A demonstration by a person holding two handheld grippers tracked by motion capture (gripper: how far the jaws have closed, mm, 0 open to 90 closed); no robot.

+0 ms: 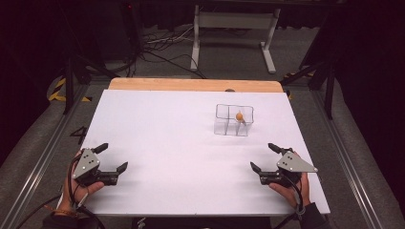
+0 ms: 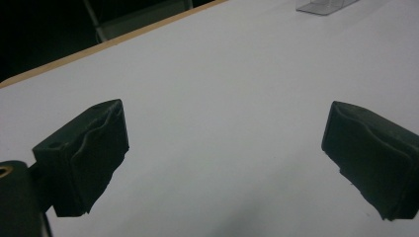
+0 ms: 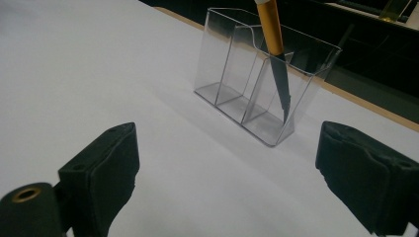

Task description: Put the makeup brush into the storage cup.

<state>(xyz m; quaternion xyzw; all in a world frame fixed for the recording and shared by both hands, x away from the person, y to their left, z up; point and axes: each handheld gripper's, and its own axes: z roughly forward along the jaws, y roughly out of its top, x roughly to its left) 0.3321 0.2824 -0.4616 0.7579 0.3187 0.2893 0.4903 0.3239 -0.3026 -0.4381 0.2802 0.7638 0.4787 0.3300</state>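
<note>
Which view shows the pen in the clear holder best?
The right gripper view: the pen stands close-up, leaning in the clear holder. The high view shows a small orange spot; the left gripper view catches the holder's corner.

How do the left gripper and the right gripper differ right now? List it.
The right gripper sits nearer the clear three-compartment holder; the left gripper sits across the table from it. The right gripper faces the holder and the orange-handled knife standing blade-down in its end compartment; the left gripper faces mostly bare white tabletop. Both are open, empty and hand-held.
</note>
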